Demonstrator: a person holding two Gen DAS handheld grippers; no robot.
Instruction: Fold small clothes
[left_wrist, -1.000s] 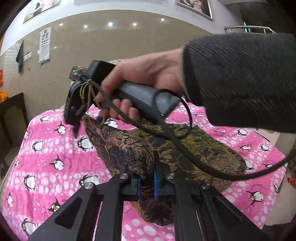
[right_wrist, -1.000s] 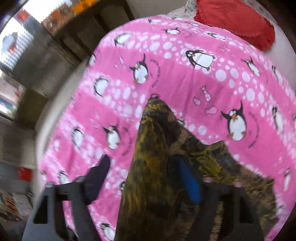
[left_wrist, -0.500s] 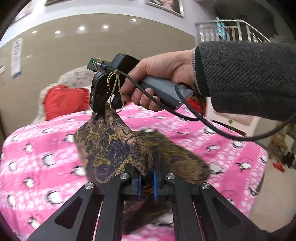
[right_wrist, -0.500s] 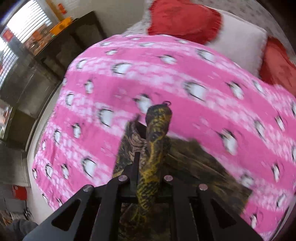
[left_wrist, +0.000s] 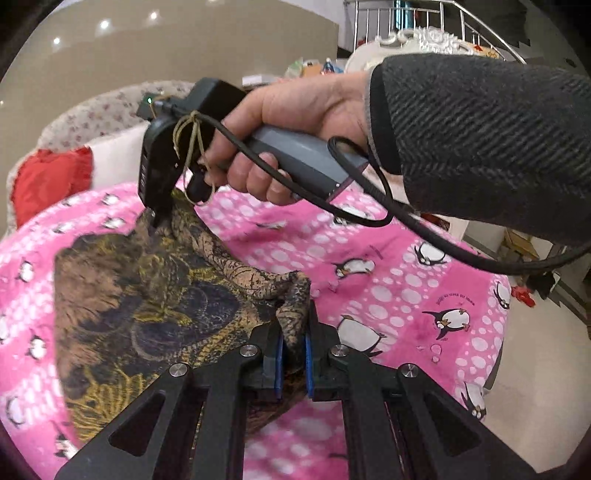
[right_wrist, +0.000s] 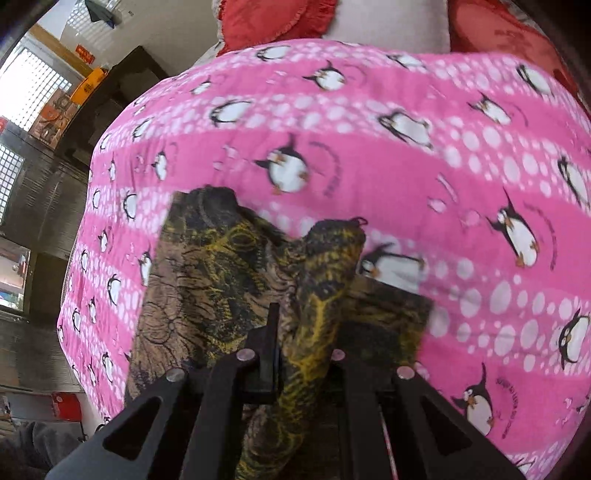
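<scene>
Both grippers are clamped on the brown-and-gold patterned garment (left_wrist: 155, 314): left gripper (left_wrist: 293, 354) at 1 corner, right gripper (right_wrist: 303, 354) at another. Its lifted edge spans between them; the remainder trails on the pink penguin blanket (left_wrist: 388, 288).

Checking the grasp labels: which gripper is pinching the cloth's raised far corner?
The right gripper, seen held in the hand; the left gripper pinches the near corner.

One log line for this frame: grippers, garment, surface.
left gripper: shut on garment | right gripper: shut on garment | garment: edge lifted, rest on blanket | fold: not finished
</scene>
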